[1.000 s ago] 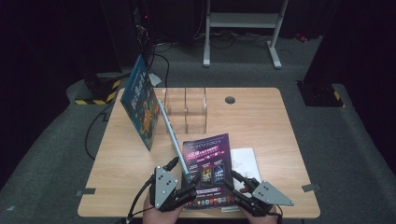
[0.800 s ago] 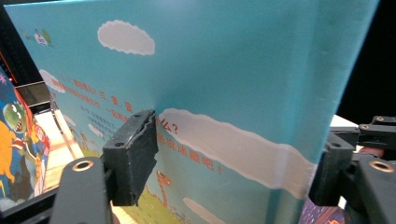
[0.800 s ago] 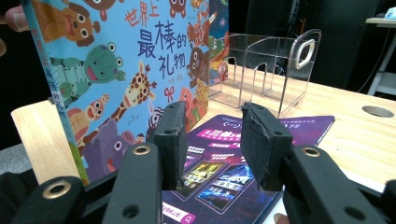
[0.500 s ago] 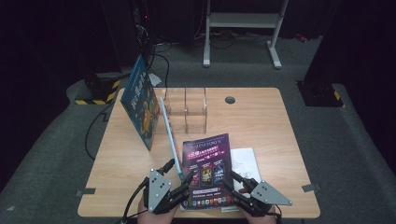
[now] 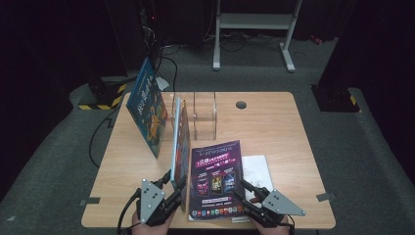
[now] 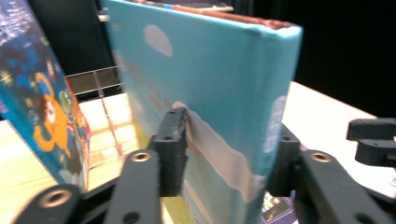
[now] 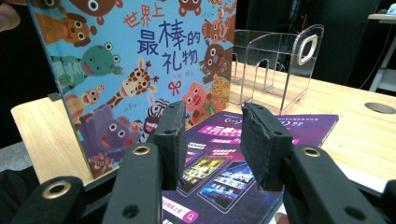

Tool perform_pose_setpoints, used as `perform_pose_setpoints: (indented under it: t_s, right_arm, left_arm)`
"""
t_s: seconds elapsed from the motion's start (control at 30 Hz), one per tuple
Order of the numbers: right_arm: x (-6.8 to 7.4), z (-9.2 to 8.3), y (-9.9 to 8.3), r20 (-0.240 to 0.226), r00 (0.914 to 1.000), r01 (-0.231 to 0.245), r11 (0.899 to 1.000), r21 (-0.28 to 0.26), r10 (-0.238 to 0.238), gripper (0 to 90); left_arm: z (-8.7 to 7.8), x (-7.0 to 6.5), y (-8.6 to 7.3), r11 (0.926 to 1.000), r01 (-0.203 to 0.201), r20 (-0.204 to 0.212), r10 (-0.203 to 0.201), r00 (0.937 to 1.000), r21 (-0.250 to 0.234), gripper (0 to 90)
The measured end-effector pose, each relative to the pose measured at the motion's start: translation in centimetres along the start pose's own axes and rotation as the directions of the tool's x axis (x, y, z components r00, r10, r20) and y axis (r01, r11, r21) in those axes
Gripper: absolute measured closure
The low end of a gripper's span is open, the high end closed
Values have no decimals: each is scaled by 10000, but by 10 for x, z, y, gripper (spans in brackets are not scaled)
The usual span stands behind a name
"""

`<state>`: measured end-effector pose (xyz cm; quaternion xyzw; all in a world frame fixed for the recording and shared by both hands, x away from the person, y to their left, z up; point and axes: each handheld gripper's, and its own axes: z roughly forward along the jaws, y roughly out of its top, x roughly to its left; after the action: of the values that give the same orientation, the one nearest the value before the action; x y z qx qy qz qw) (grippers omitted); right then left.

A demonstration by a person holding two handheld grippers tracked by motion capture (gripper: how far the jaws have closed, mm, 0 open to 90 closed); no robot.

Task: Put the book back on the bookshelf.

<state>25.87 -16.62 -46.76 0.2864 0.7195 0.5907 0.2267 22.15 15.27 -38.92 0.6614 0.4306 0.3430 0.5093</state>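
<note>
One overhead camera, two close cameras riding on the grippers

The high view looks forward and down on the whole table [image 5: 274, 132]. The left gripper view sits tight against the upright picture book [image 6: 205, 93]. The right gripper view looks low across the tabletop; it shares that book [image 7: 135, 70], the purple booklet [image 7: 243, 154] and the clear rack [image 7: 275, 60] with the high view.
</note>
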Motion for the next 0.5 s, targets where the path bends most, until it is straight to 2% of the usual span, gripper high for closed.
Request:
perform_pose_setpoints:
  t_s: [0.07, 0.13, 0.17, 0.37, 0.5]
  right_arm:
    - [0, 0, 0, -32, 10000, -32, 10000, 39, 32, 603]
    - [1, 1, -1, -39, 10000, 7, 10000, 24, -7, 604]
    - [1, 1, -1, -37, 10000, 27, 10000, 25, -27, 605]
    - [1, 1, 0, 0, 10000, 39, 10000, -13, -39, 606]
    - [0, -1, 1, 31, 10000, 26, 10000, 4, -26, 608]
  left_arm:
    - [-2, 7, 0, 9999, 121, -124, -121, 9998, -7, 693]
    - [-4, 10, -1, 10000, -61, -435, 59, 9990, -49, 742]
    - [-5, 12, -1, 9999, -90, -459, 87, 9989, -66, 751]
    - [-7, 14, -3, 9997, -238, -590, 234, 9980, -54, 755]
    - [-8, 19, -3, 9999, -57, -633, 49, 9980, -125, 762]
